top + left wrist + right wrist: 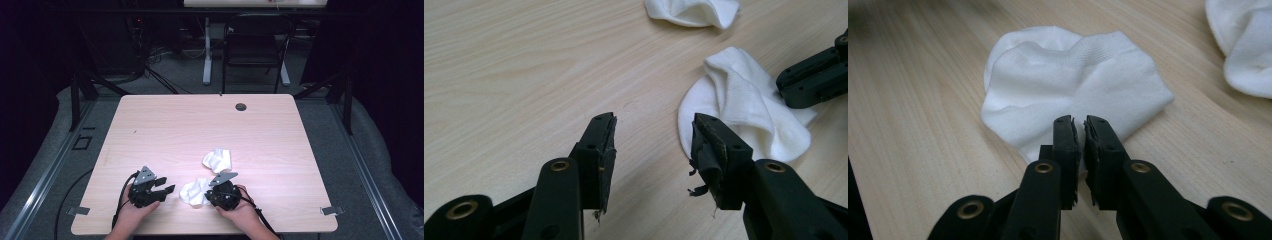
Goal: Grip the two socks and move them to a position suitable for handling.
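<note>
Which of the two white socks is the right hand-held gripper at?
The near white sock, lying between both grippers; the right hand-held gripper meets its edge. The far white sock lies apart, untouched.

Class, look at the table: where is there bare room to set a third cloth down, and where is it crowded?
The table is bare across its whole far half, up to the round hole, and along the left and right sides. It is crowded at the near middle: the near white cloth lies between the left tongs and right tongs, the far white cloth just beyond.
</note>
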The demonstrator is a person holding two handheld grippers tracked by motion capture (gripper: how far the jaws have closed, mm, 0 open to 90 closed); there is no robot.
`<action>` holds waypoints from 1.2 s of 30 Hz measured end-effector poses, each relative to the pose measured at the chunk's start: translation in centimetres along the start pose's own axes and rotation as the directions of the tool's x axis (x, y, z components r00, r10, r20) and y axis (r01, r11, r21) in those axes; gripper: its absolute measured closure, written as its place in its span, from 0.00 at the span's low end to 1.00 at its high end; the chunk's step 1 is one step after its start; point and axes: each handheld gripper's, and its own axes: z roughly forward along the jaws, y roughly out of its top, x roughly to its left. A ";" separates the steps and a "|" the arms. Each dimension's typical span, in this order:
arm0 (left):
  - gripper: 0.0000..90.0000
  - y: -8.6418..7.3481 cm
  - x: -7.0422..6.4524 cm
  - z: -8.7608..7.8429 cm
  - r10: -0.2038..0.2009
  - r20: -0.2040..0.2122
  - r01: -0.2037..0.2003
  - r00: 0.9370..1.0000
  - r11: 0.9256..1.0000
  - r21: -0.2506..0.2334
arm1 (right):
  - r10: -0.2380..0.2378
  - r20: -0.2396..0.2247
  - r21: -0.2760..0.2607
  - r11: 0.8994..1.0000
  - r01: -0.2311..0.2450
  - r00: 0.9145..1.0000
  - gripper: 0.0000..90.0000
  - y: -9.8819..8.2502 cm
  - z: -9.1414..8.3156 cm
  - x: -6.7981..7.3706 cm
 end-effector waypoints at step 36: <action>0.69 0.1 -1.1 0.6 0.024 0.026 -0.025 0.999 1.000 0.017 | -0.016 0.034 -0.078 0.997 0.018 0.999 0.69 3.5 2.2 3.7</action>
